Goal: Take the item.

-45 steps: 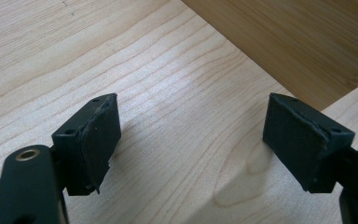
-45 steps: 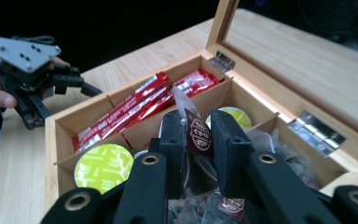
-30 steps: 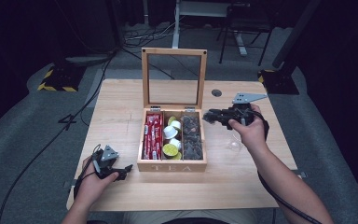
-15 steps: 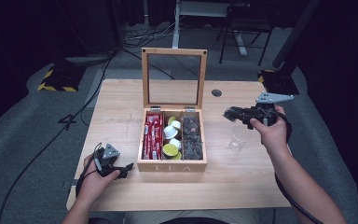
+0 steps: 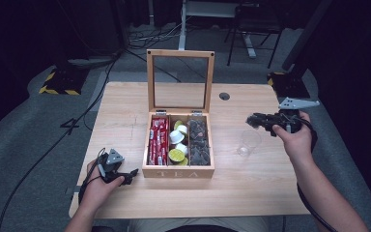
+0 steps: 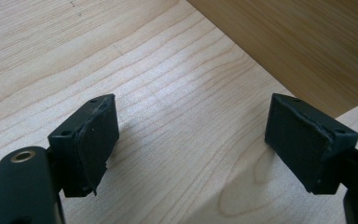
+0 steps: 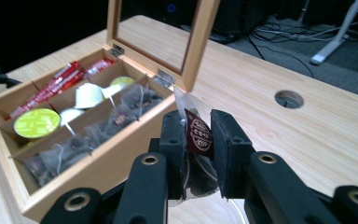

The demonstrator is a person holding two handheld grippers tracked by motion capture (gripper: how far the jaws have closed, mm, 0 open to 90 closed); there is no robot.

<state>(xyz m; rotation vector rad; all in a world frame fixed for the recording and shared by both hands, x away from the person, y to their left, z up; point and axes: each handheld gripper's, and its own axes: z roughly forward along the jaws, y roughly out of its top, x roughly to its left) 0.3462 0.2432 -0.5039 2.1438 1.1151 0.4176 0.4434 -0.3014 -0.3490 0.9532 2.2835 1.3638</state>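
Right gripper (image 7: 198,140) is clamped on a tea bag (image 7: 198,136), lifted beside the tea box (image 5: 178,170) and above the clear cup (image 5: 248,141). Best to centre over the cup, lower gently, then release. Left gripper (image 6: 191,140) rests empty, jaws spread, on the table (image 5: 125,121).

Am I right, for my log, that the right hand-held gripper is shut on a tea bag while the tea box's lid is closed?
Not quite: the lid of the tea box stands open, per the high view. The right hand-held gripper is indeed shut on a tea bag.
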